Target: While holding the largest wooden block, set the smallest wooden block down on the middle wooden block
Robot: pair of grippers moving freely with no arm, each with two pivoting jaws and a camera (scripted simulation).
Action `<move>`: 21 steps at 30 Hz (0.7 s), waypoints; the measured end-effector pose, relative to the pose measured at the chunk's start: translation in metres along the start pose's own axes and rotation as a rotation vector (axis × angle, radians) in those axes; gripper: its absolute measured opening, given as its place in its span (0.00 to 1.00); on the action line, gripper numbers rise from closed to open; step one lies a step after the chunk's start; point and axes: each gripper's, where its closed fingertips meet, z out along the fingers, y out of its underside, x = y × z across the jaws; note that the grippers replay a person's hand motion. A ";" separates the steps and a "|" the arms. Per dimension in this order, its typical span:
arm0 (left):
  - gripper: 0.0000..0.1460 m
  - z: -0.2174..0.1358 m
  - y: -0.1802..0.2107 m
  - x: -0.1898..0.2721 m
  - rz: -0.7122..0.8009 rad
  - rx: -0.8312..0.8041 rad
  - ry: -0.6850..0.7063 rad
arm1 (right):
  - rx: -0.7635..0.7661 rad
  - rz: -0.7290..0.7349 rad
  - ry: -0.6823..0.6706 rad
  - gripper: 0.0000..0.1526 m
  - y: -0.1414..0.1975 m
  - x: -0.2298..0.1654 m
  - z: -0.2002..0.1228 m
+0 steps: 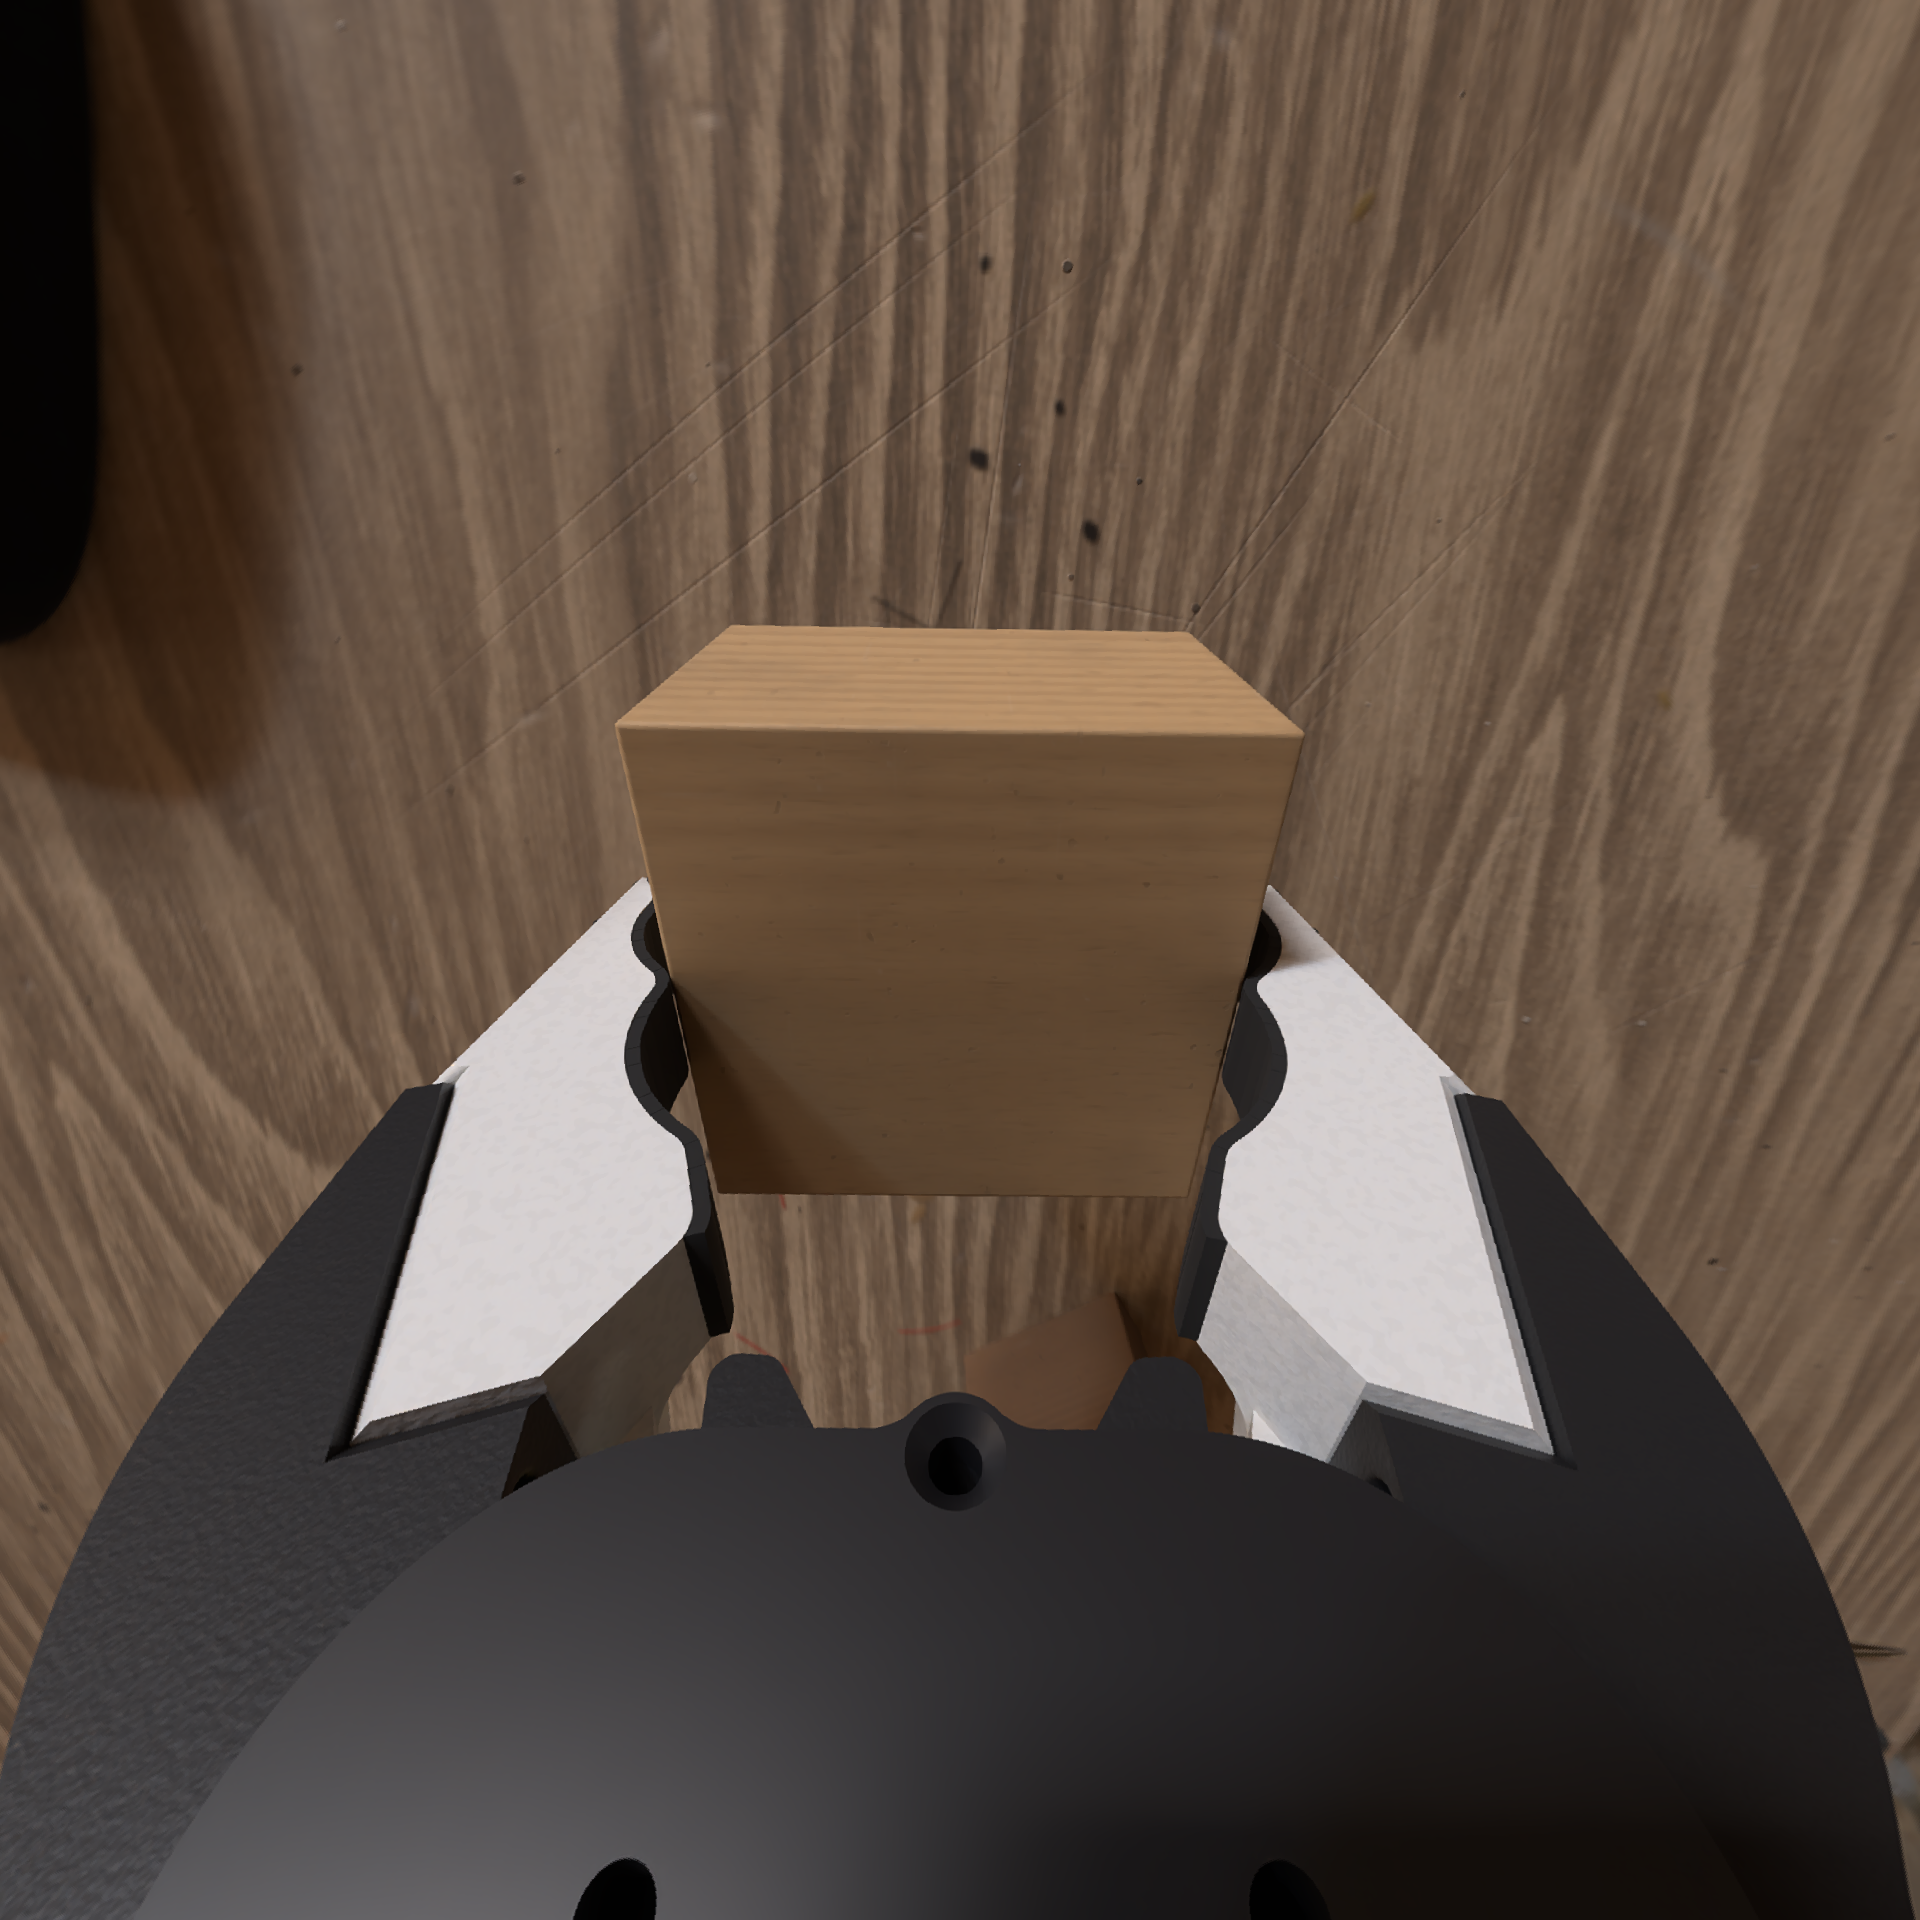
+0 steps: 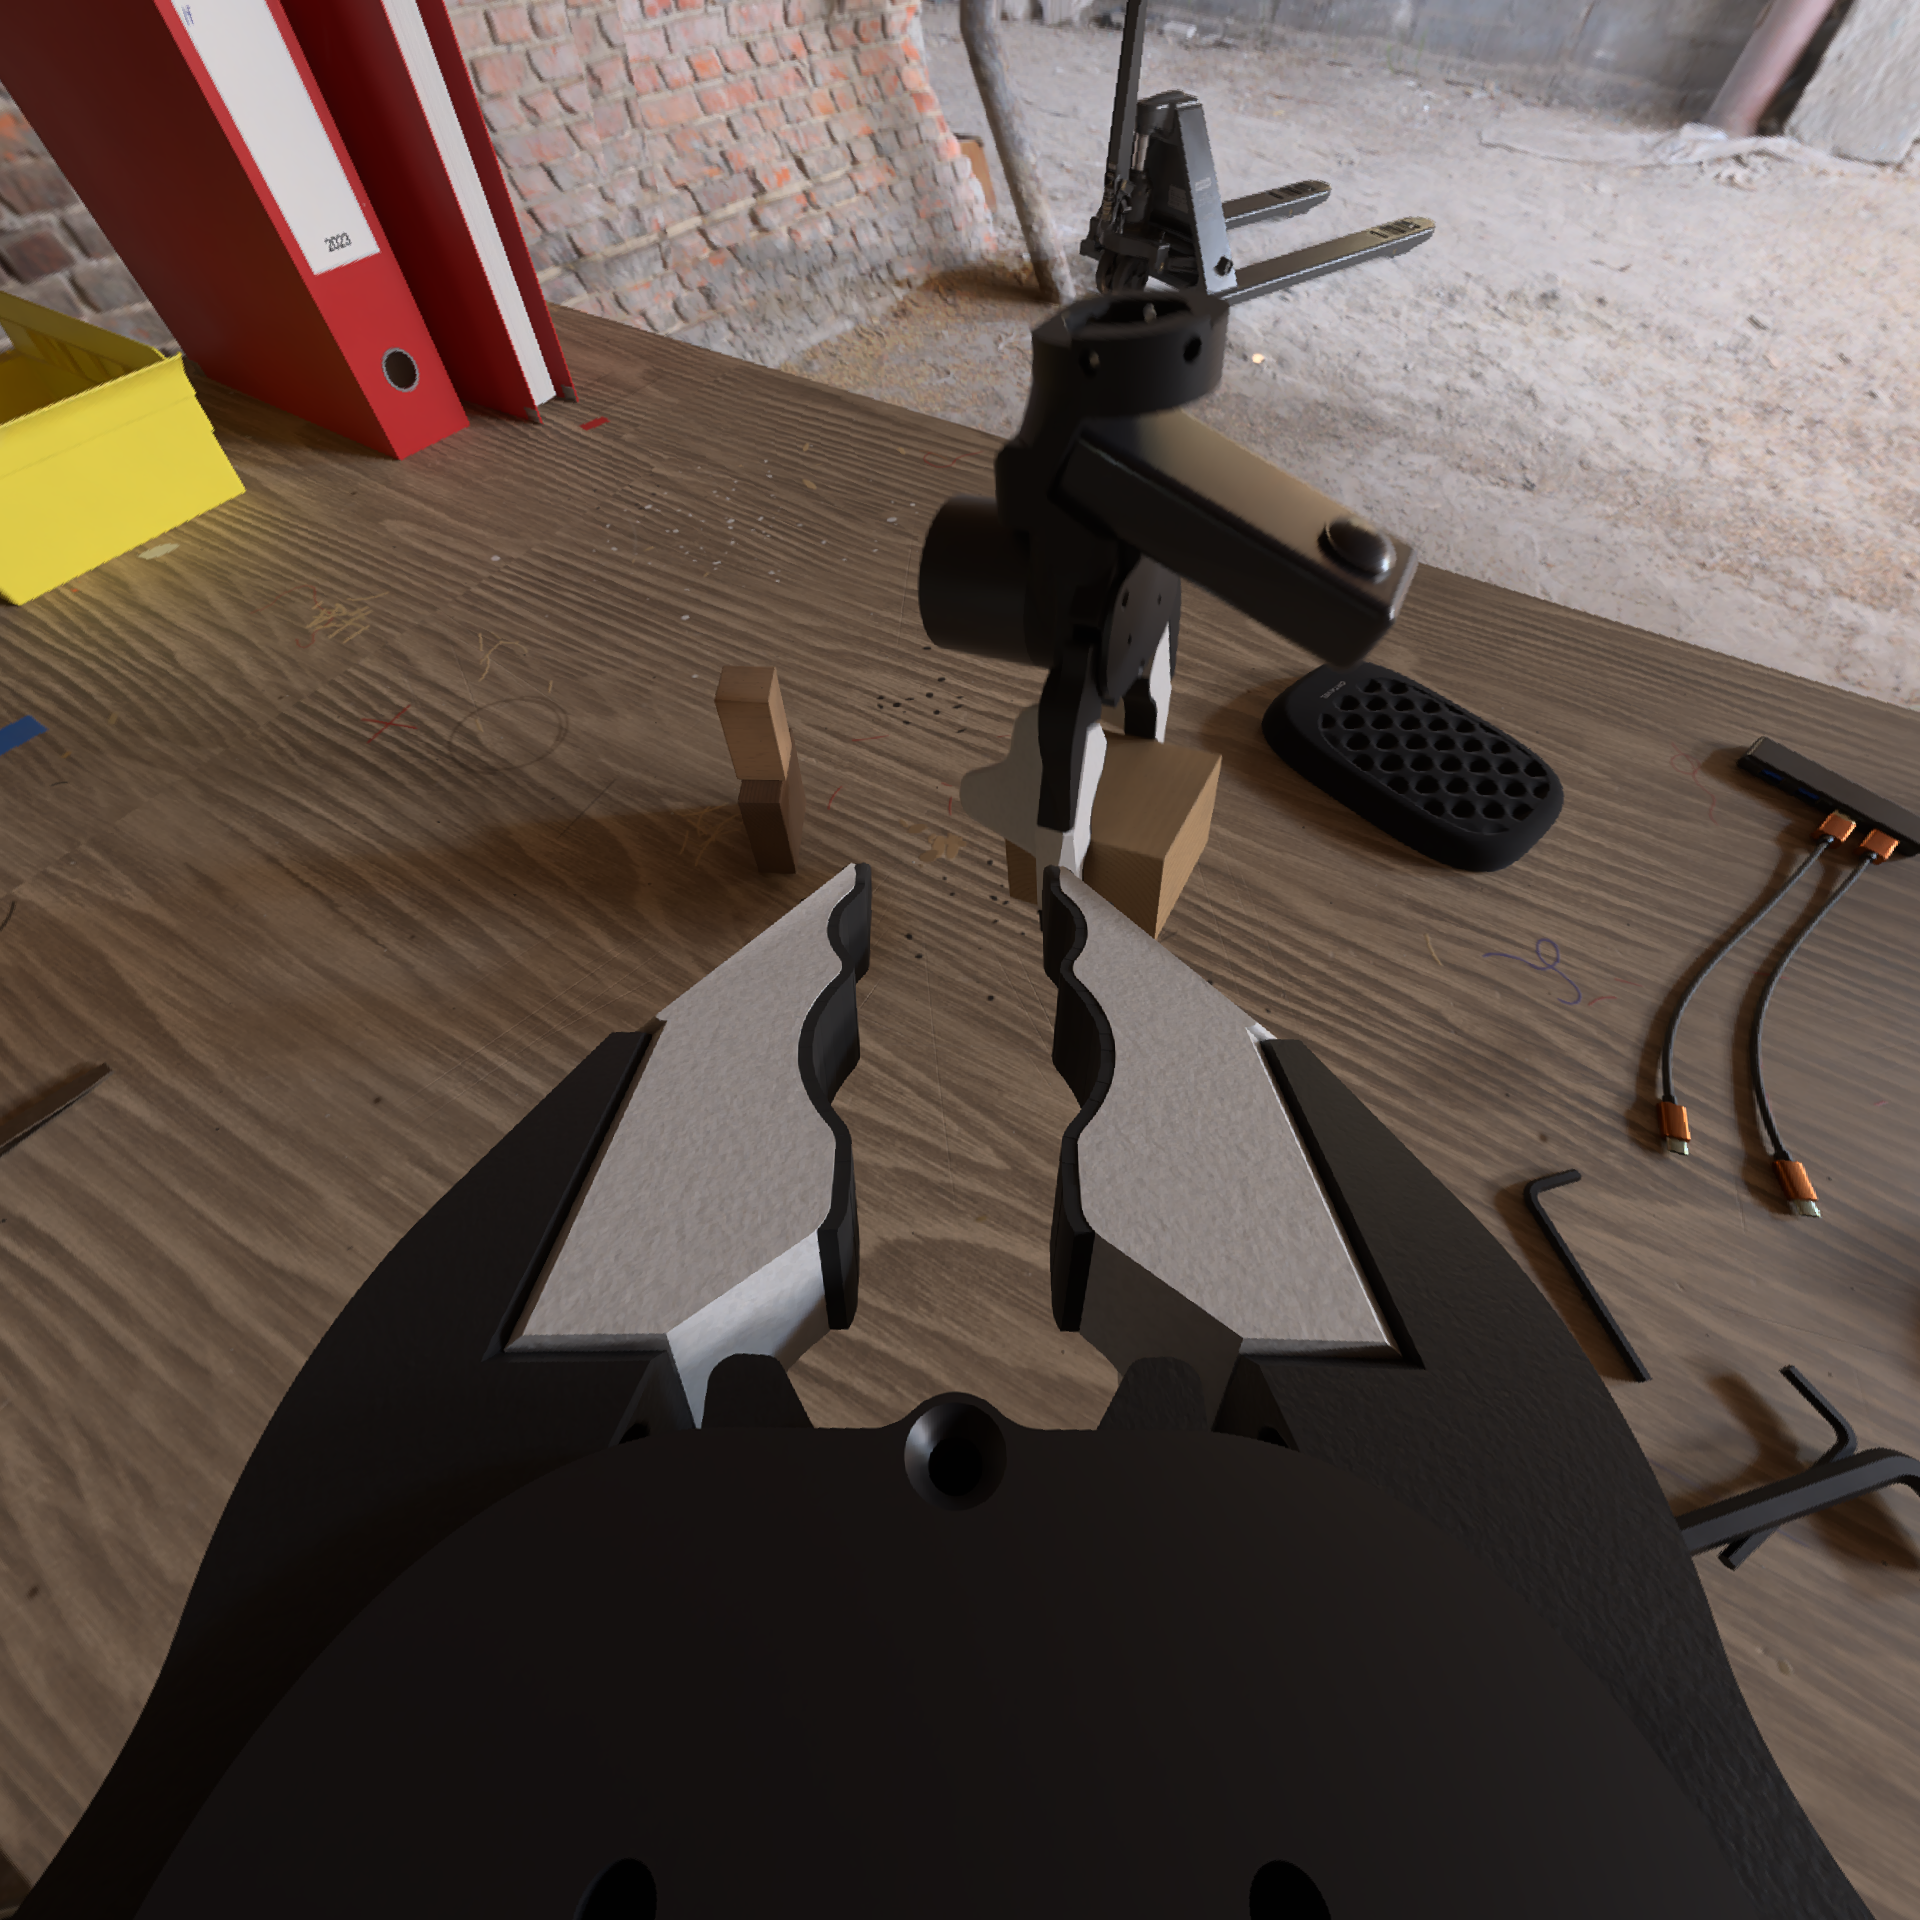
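My left gripper point(image 1: 958, 925) is shut on the largest wooden block point(image 1: 956, 914), a light brown cube held between both pads over the wooden table point(image 1: 1455, 520). In the right wrist view this gripper point(image 2: 1086, 800) points down and holds the cube point(image 2: 1158, 821) tilted, at or just above the tabletop. To its left, one small wooden block point(image 2: 753, 722) stands on top of another point(image 2: 774, 831), slightly offset. My right gripper point(image 2: 956, 883) is open and empty, low over the table in front of the blocks and touching neither.
Red binders point(image 2: 291, 208) and a yellow bin point(image 2: 94, 468) stand at the back left. A black perforated oval object point(image 2: 1413, 769), a hub with cables point(image 2: 1766, 987) and hex keys point(image 2: 1579, 1268) lie on the right. The table's far edge point(image 2: 1558, 613) runs behind.
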 end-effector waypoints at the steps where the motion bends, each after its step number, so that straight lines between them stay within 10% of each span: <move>1: 0.74 -0.007 0.002 0.001 -0.017 0.009 -0.004 | -0.001 -0.001 -0.001 0.21 0.000 -0.001 0.001; 21: 0.74 -0.125 0.125 0.005 -0.326 0.144 -0.085 | -0.030 -0.043 -0.044 0.22 -0.004 -0.024 0.024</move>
